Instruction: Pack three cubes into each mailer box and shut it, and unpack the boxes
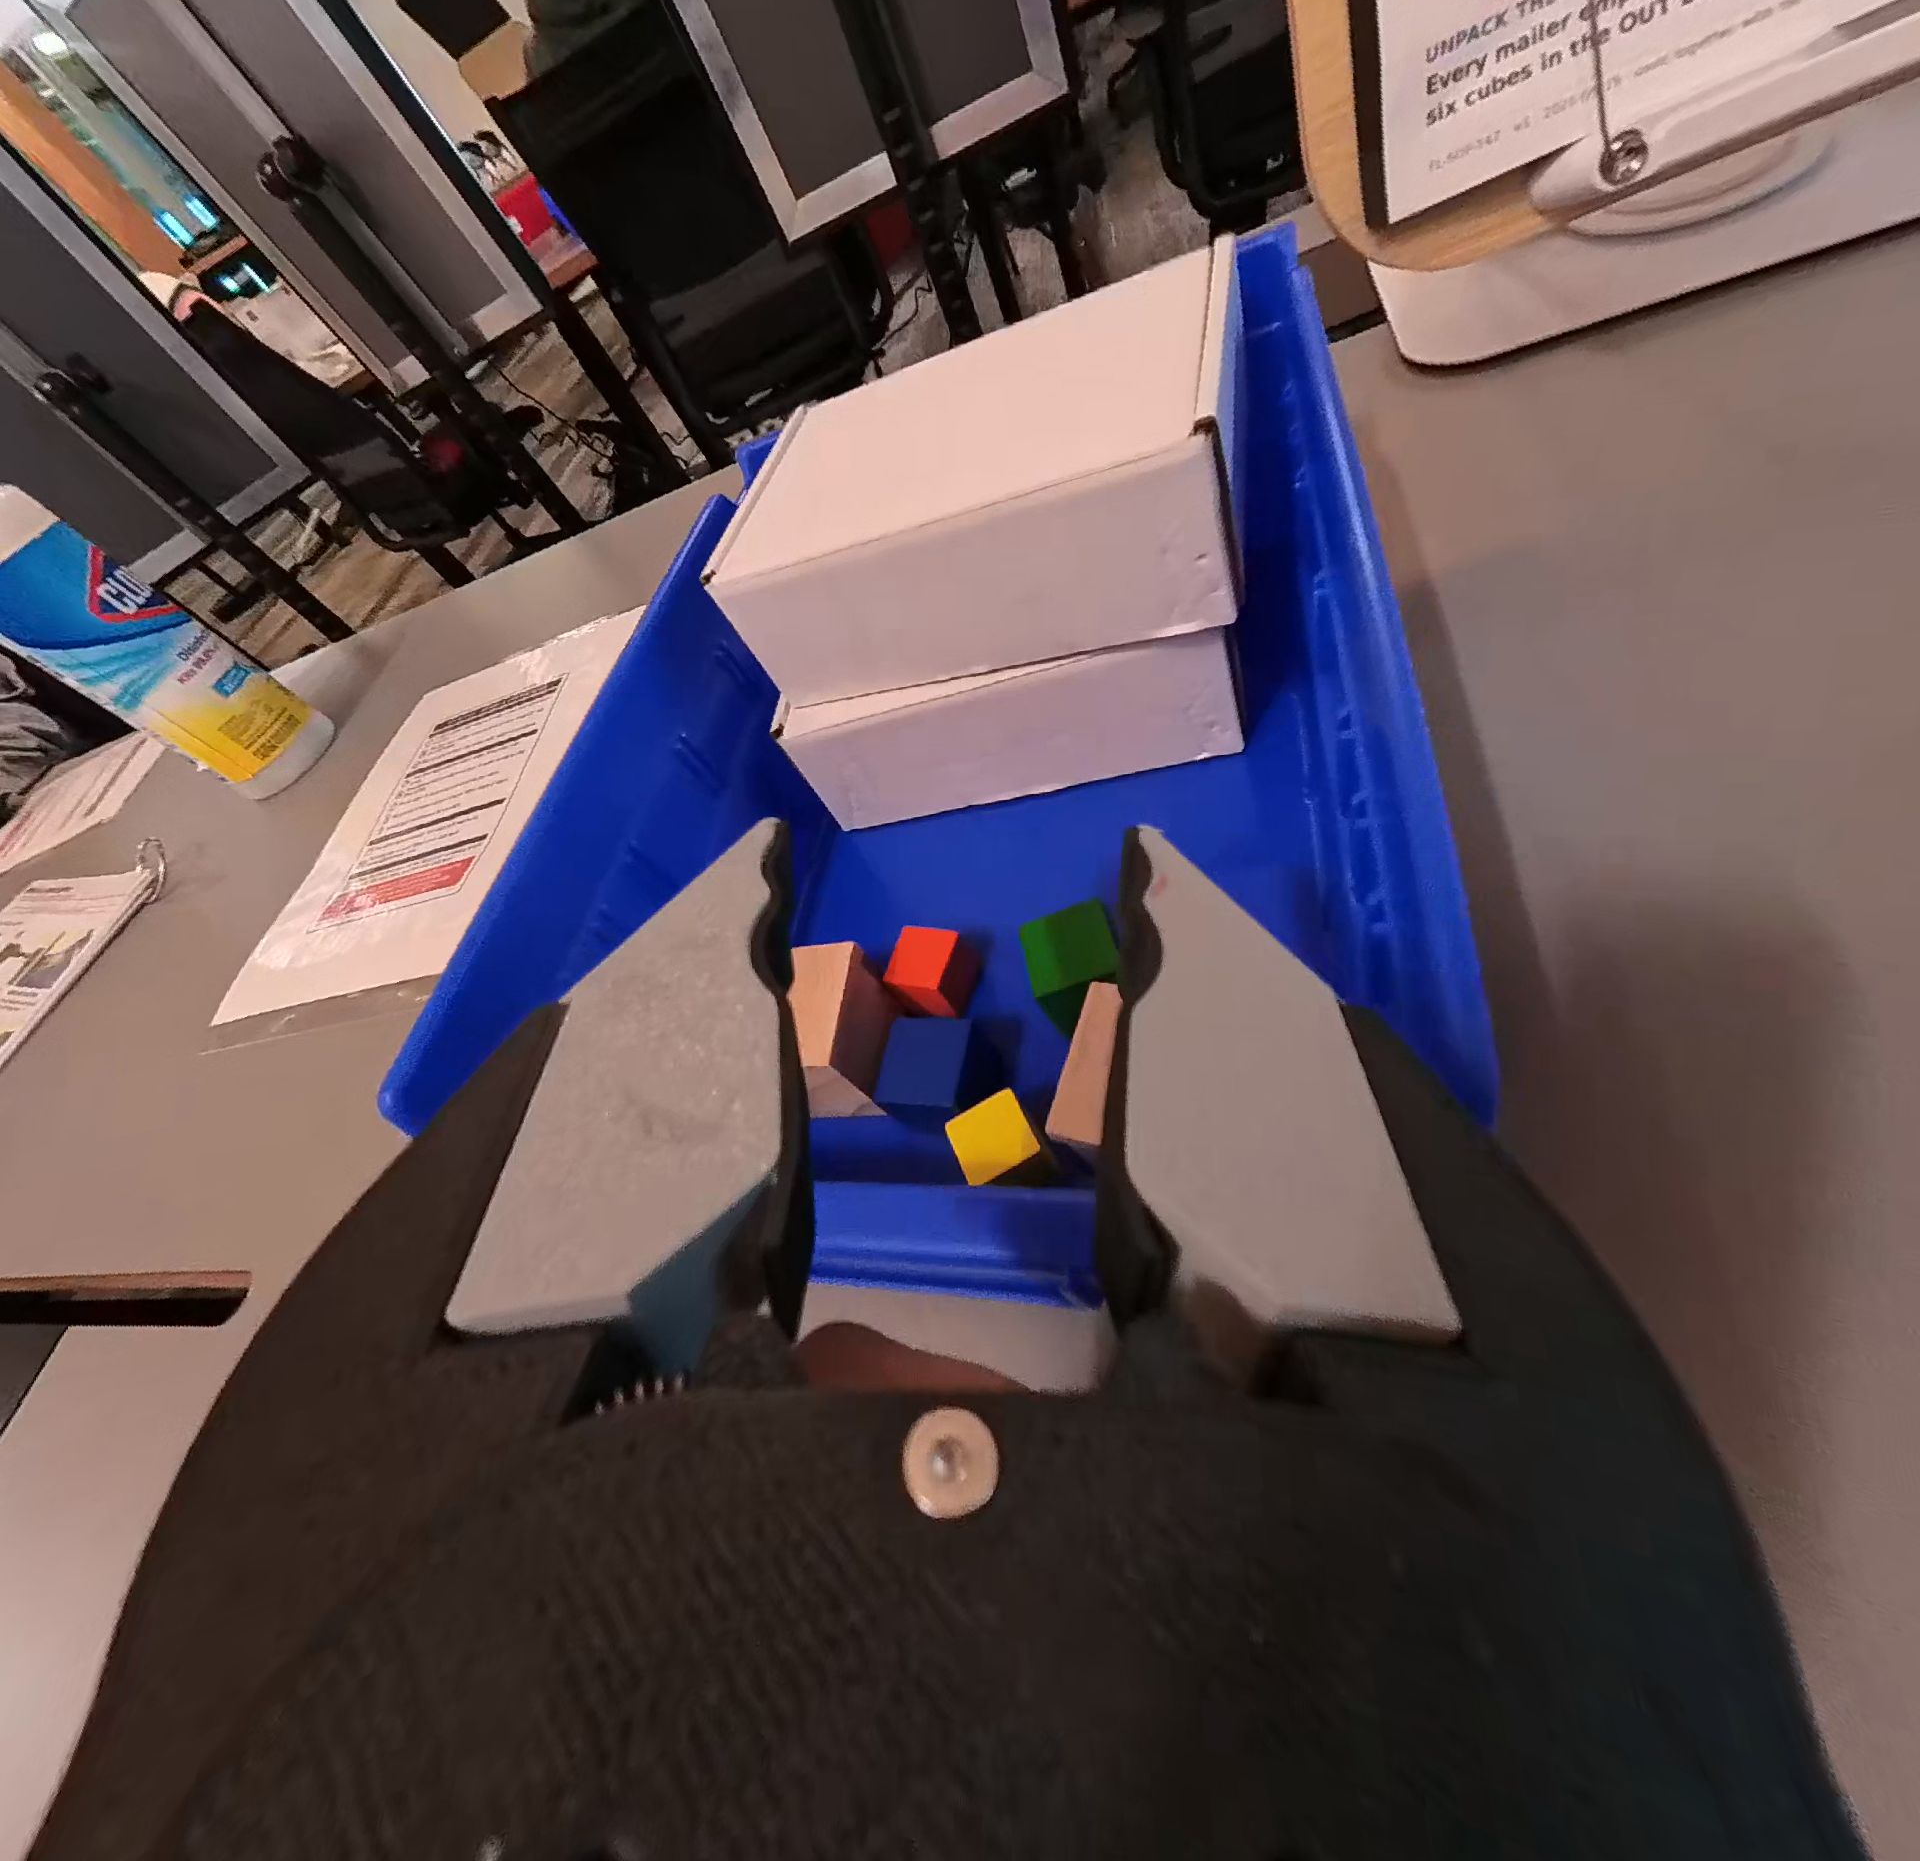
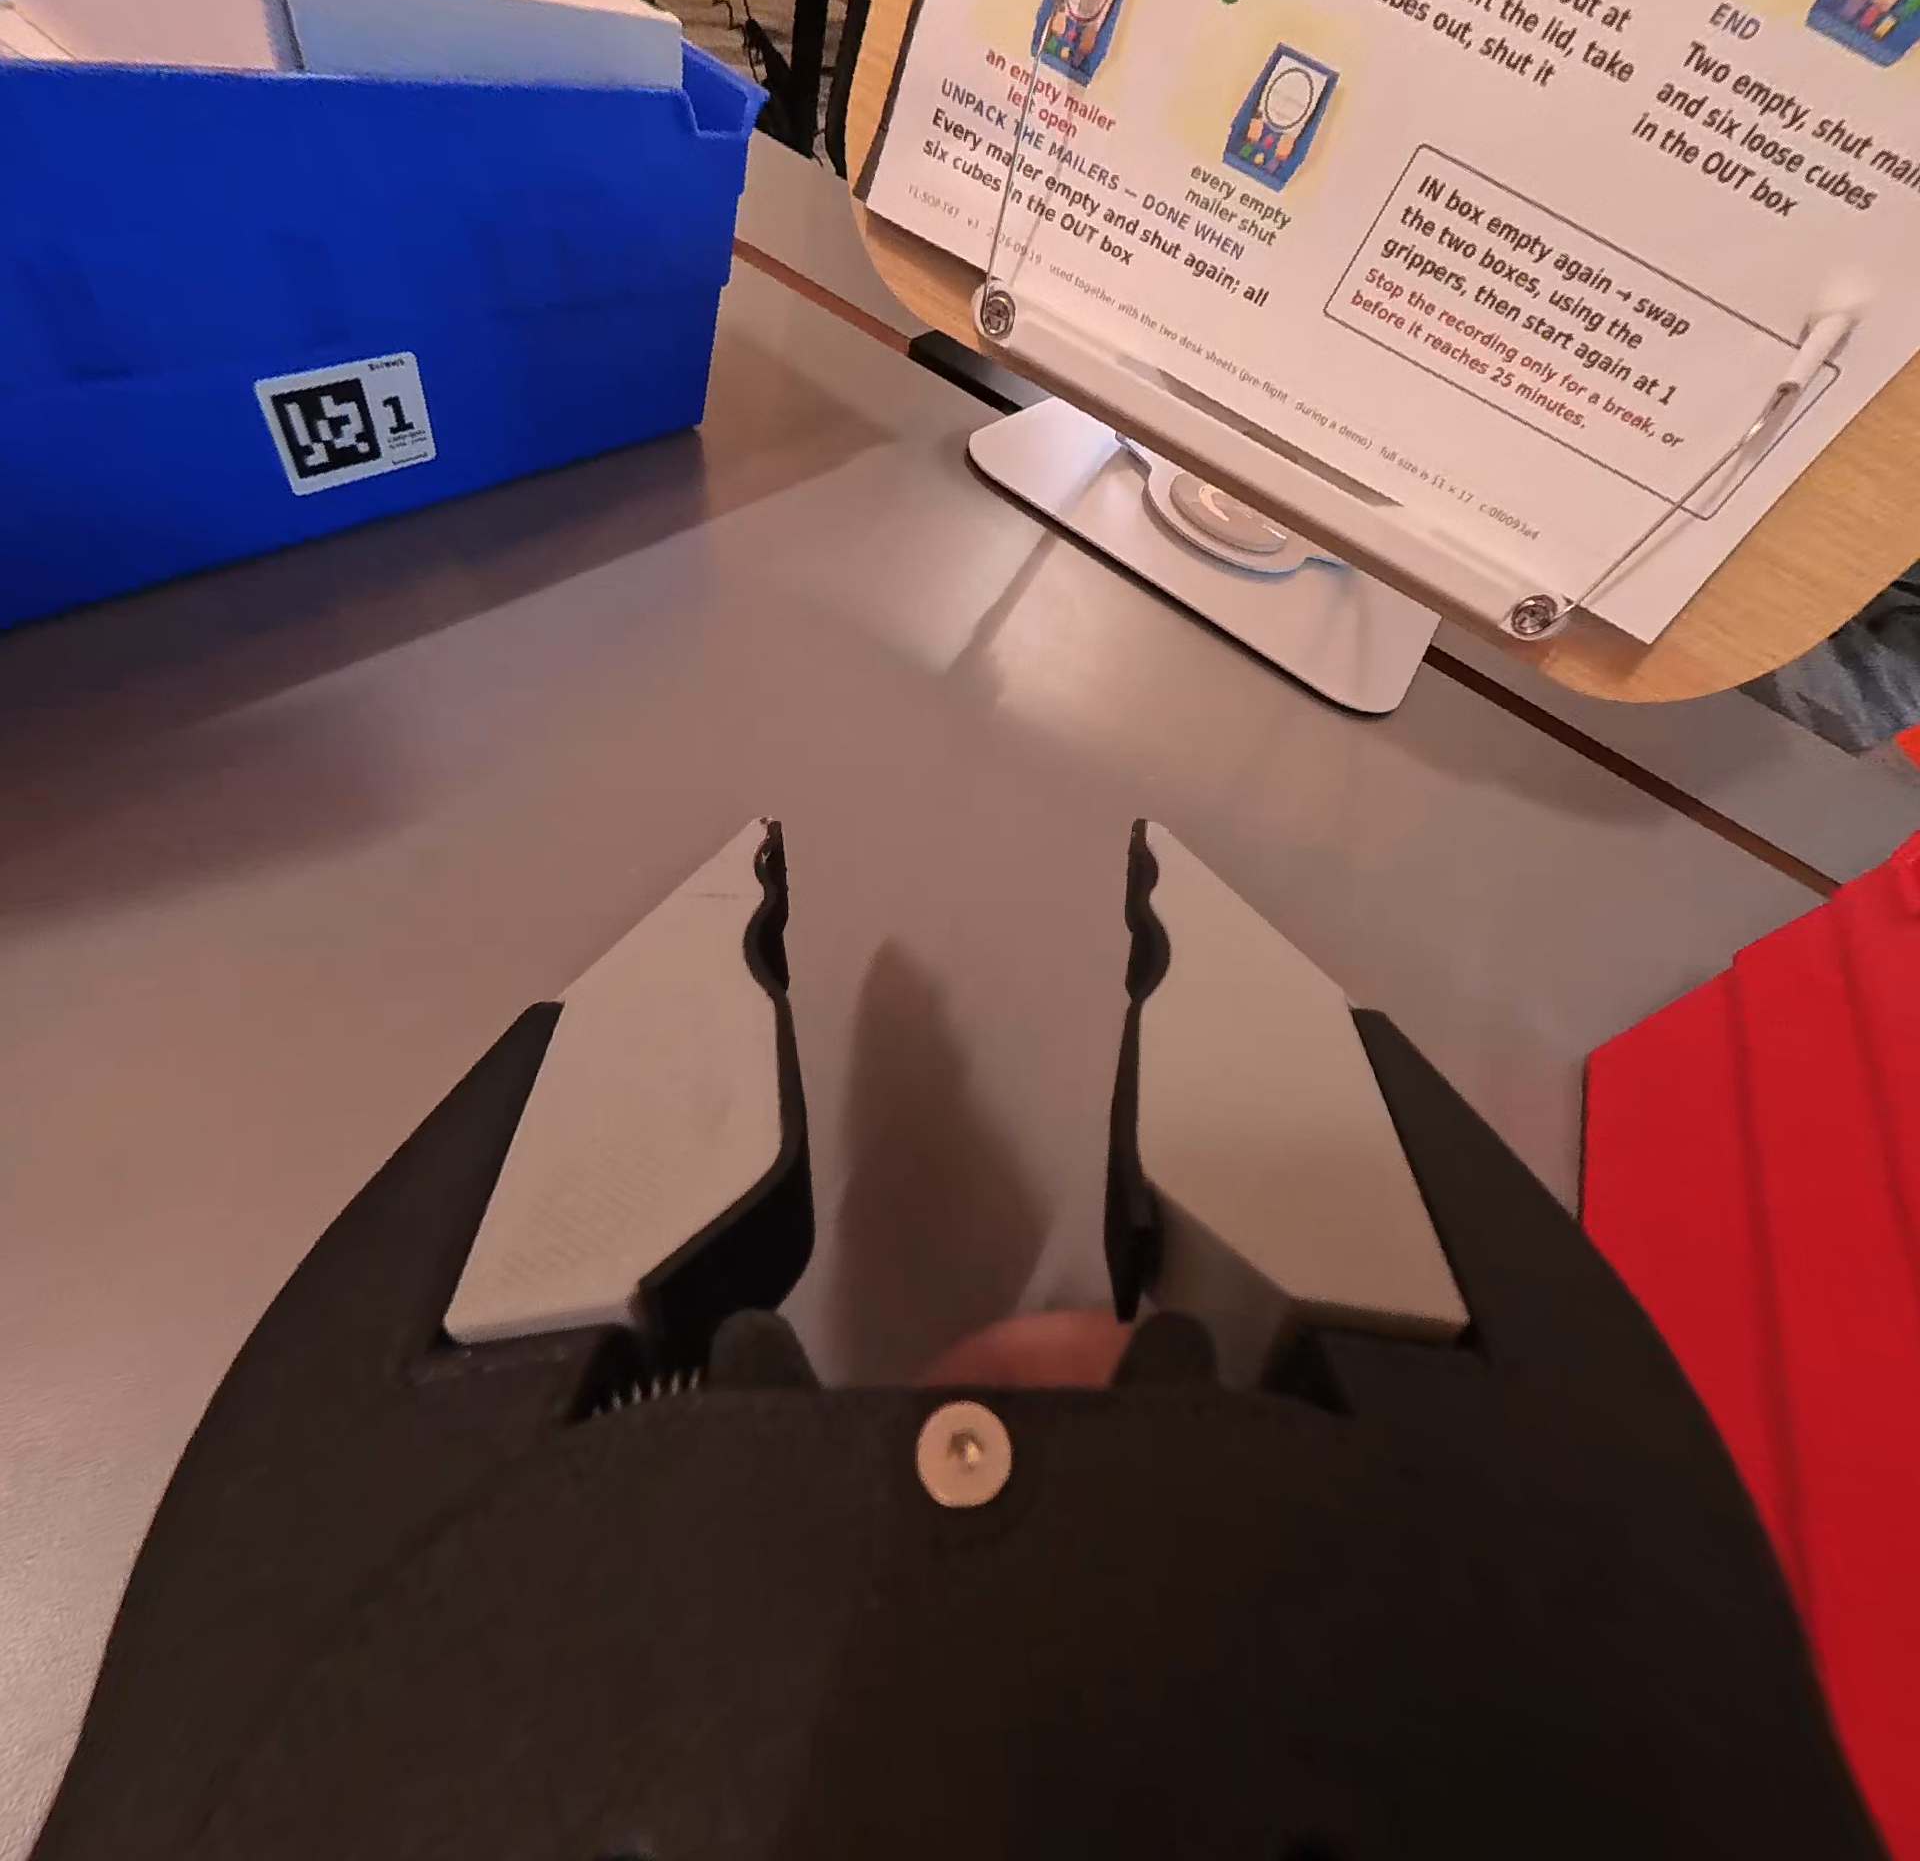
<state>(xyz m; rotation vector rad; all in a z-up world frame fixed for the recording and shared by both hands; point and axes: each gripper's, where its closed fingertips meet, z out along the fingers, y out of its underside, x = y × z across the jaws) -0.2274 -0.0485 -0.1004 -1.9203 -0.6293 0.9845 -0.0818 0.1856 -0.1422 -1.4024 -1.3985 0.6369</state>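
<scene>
The left gripper point(image 1: 951, 845) hangs over the near end of the blue bin point(image 1: 1382, 772) with its fingers spread and nothing between them; below and between the fingers lie the loose cubes: a red cube point(image 1: 928, 968), a blue cube point(image 1: 925, 1063), a yellow cube point(image 1: 992, 1136), a green cube point(image 1: 1067, 947) just inside the right finger, and two plain wooden cubes point(image 1: 831, 990) partly hidden behind the fingers; beyond the fingertips two white mailer boxes point(image 1: 977, 523) sit stacked and shut at the far end of the bin. The right gripper point(image 2: 954, 845) hovers over bare grey counter point(image 2: 520, 876), fingers likewise spread and empty; the blue bin's side wall stands far to the left of its fingers, a red bin point(image 2: 1766, 1240) close on the right, an instruction board on a stand point(image 2: 1351, 253) ahead. The cubes lie crowded and skewed, so a descending finger will likely catch a neighbour and nudge or tip it; pinching a cube on its corners could let it twist free; lifting the upper mailer by one edge risks dragging the lower one askew or springing the lid.
</scene>
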